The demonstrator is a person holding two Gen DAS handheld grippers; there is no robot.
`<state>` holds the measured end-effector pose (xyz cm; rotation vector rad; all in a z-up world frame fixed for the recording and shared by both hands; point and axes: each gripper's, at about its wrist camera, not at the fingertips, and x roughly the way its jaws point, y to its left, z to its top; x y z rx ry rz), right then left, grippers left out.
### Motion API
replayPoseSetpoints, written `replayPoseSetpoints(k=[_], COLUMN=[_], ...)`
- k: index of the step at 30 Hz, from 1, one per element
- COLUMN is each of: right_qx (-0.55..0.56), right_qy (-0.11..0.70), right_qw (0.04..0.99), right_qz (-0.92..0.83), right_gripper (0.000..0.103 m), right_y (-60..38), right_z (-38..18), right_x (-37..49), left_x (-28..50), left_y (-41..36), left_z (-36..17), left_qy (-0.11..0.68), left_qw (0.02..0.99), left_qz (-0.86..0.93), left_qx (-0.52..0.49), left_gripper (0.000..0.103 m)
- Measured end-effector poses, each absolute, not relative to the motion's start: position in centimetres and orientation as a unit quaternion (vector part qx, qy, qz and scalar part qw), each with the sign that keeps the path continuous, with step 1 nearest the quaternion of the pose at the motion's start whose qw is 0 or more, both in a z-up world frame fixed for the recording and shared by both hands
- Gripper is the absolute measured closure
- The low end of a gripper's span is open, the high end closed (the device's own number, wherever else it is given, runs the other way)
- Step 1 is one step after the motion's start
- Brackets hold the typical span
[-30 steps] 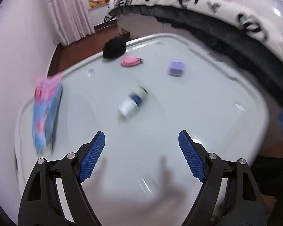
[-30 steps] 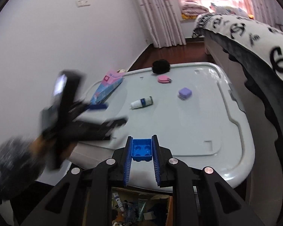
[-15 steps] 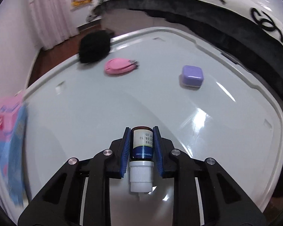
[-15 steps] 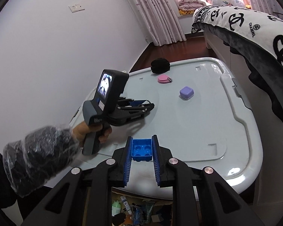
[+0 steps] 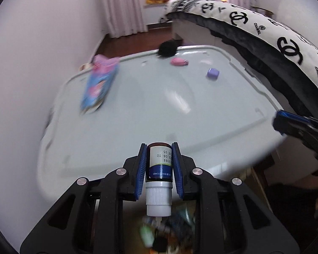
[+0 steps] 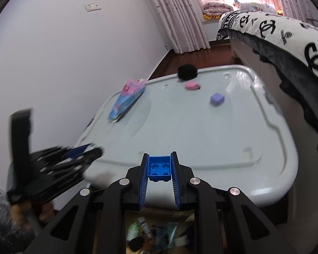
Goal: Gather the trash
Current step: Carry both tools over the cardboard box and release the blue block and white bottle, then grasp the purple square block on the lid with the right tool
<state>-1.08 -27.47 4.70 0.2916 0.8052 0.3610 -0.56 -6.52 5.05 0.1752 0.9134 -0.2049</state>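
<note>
While my left tool (image 5: 159, 170) grips one bottle (image 5: 159, 162) and my right tool (image 6: 159, 172) one blue brick (image 6: 159, 167), four items remain on the bench (image 6: 201, 131): packet (image 6: 127, 98), black puff (image 6: 187, 71), pink case (image 6: 191, 85), purple cube (image 6: 217, 98).

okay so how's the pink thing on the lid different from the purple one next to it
The pink thing is flat and rounded with a dark bit at one end; the purple one is a chunkier cube with soft corners. The pink thing lies nearer the black fluffy ball. Both are small and rest loose on the pale bin lid.

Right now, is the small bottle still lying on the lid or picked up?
Picked up: the small bottle sits clamped between the left gripper fingers, cap toward the camera, past the lid edge.
</note>
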Motion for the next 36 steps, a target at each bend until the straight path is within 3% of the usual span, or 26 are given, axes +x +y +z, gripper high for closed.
replayPoseSetpoints(k=[5,12,13,14,15,16,18,19,31,36], right_qx=[0.133,0.113,0.113,0.111,0.108,0.105,0.107,0.112,0.141,0.126], right_qy=[0.415,0.465,0.475,0.487,0.498,0.505,0.526,0.53,0.528,0.498], right_qw=[0.877,0.853,0.849,0.843,0.838,0.836,0.824,0.82,0.816,0.836], right_qz=[0.201,0.206,0.203,0.199,0.194,0.189,0.184,0.183,0.187,0.192], right_gripper=[0.083,0.082,0.076,0.058,0.052,0.05,0.05,0.05,0.047,0.035], right_y=[-24.0,-21.1,-21.0,-20.9,-20.8,-20.7,-20.7,-20.8,-21.8,-23.4], right_z=[3.4,0.0,-0.7,-1.5,-2.4,-3.0,-4.5,-4.8,-4.1,-0.1], right_x=[-7.2,-12.8,-13.1,-13.1,-13.3,-13.4,-13.3,-13.3,-11.8,-7.5], left_x=[-8.1,-13.1,-13.2,-13.3,-13.6,-13.8,-13.9,-13.9,-13.3,-11.9], left_y=[-4.2,-3.1,-3.2,-3.3,-3.1,-3.0,-3.0,-3.0,-2.7,-2.8], left_z=[4.9,-0.1,-1.2,-2.5,-3.2,-4.2,-5.7,-6.0,-7.0,-5.4], left_qy=[0.452,0.496,0.504,0.516,0.522,0.531,0.546,0.549,0.559,0.564], left_qw=[0.887,0.865,0.86,0.853,0.849,0.844,0.834,0.832,0.826,0.823], left_qz=[-0.078,-0.063,-0.062,-0.06,-0.053,-0.051,-0.041,-0.035,-0.024,-0.039], left_qx=[0.064,0.048,0.048,0.055,0.058,0.059,0.069,0.074,0.065,0.054], left_gripper=[0.08,0.08,0.08,0.079,0.077,0.06,0.039,0.037,0.033,0.033])
